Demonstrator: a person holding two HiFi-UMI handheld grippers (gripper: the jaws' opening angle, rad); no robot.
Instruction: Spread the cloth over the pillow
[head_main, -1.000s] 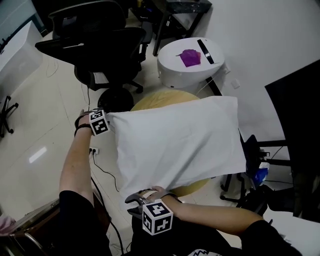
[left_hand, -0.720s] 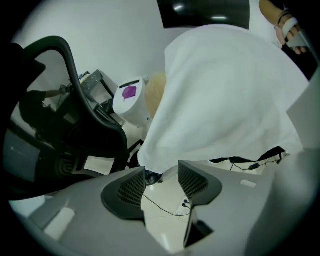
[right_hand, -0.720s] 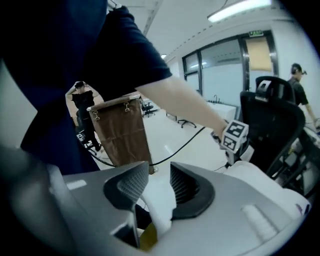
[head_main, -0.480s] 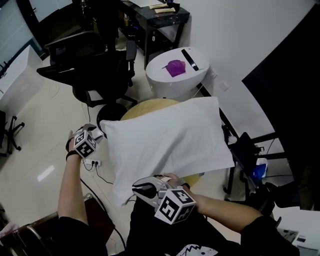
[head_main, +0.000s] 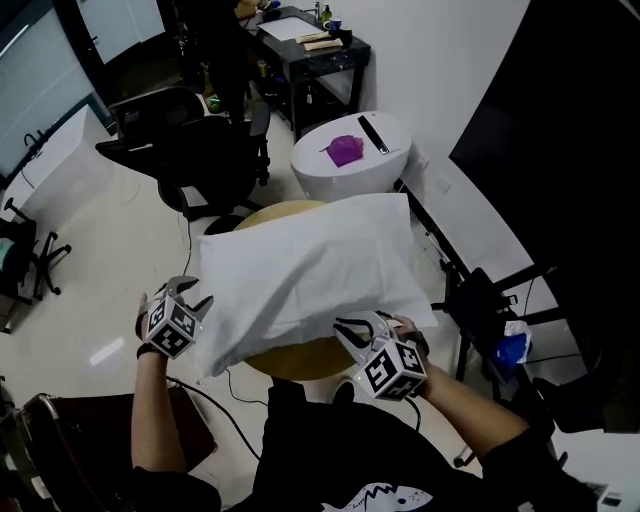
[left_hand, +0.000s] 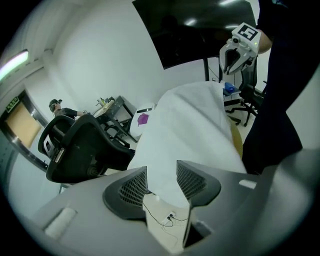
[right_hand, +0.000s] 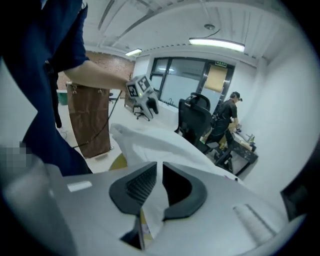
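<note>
On the round table (head_main: 300, 358) the white cloth (head_main: 310, 265) lies over a plump shape. I judge this to be the pillow, which is itself hidden. The right gripper (head_main: 358, 328) has just been closing and now pinches the near cloth edge between its jaws. The left gripper (head_main: 190, 292) has just narrowed a little, but its jaws stand apart, and the cloth corner shows in the gap unpressed. A pull from one side alone could drag the cloth askew, or slide it off the table. I count one cloth, one table, two grippers.
</note>
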